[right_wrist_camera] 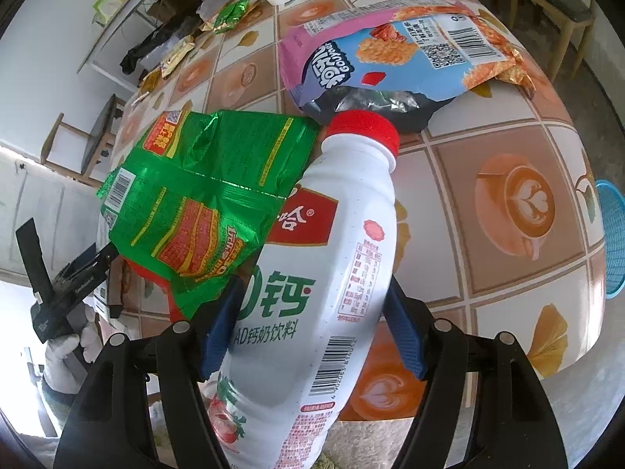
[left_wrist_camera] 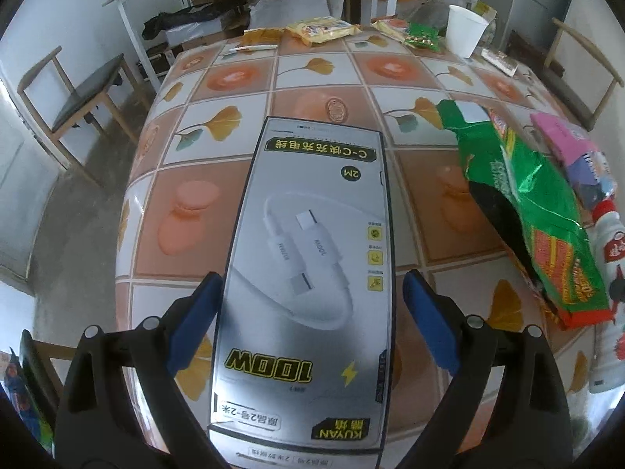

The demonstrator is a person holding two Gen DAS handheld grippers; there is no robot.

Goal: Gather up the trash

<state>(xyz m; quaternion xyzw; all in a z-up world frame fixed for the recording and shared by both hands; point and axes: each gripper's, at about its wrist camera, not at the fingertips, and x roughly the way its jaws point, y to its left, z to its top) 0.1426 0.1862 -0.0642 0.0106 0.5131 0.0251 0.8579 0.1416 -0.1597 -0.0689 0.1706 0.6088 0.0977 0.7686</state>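
A flat, glossy grey cable box (left_wrist_camera: 304, 273) sits between the blue ribbed pads of the left claw (left_wrist_camera: 308, 301), which grips it by its long edges above the tiled-pattern table (left_wrist_camera: 234, 78). The right claw (right_wrist_camera: 312, 312) clamps a smooth white plastic bottle (right_wrist_camera: 324, 258) with a red cap, tilted, its neck against a crinkled green foil bag (right_wrist_camera: 203, 195). Both claws point steeply down.

A plain home dining room — a table (left_wrist_camera: 242, 90) under a glossy tiled-print cloth, wooden chairs (left_wrist_camera: 74, 97) around it. Bare concrete floor (left_wrist_camera: 78, 242), white walls, boxes stacked behind.
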